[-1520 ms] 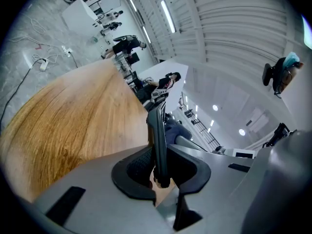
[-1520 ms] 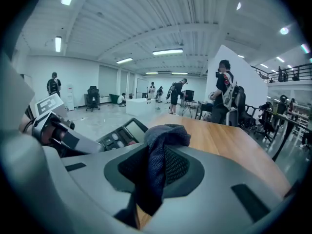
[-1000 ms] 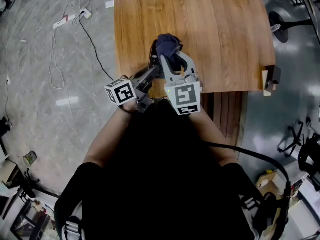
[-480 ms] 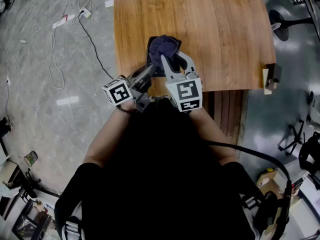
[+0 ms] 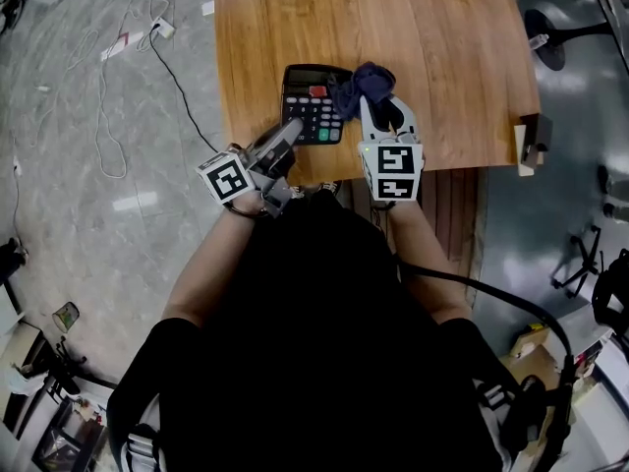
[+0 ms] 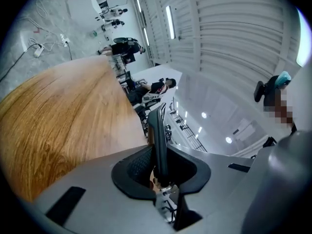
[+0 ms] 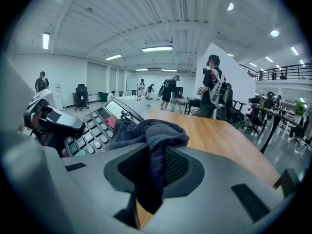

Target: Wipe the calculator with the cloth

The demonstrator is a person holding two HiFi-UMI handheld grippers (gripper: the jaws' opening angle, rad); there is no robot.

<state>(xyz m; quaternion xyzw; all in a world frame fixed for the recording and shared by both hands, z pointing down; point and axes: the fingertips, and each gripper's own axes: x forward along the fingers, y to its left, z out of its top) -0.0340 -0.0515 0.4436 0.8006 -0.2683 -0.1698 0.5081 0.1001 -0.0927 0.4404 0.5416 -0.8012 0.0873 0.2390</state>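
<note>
Left gripper (image 5: 291, 129) is clamped on the near edge of the calculator (image 5: 313, 94), jaws narrow. Right gripper (image 5: 381, 106) pinches the bunched dark-blue cloth (image 5: 360, 84), jaws part-closed on it. Calculator sits by the front edge of the table (image 5: 452, 57); cloth overlaps its right side.

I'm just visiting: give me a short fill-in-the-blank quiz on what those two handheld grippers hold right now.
1. The right gripper is shut on a dark blue ____.
2. The left gripper clamps the edge of the black ____.
3. The table has a ____ top.
Missing words: cloth; calculator; wooden.
</note>
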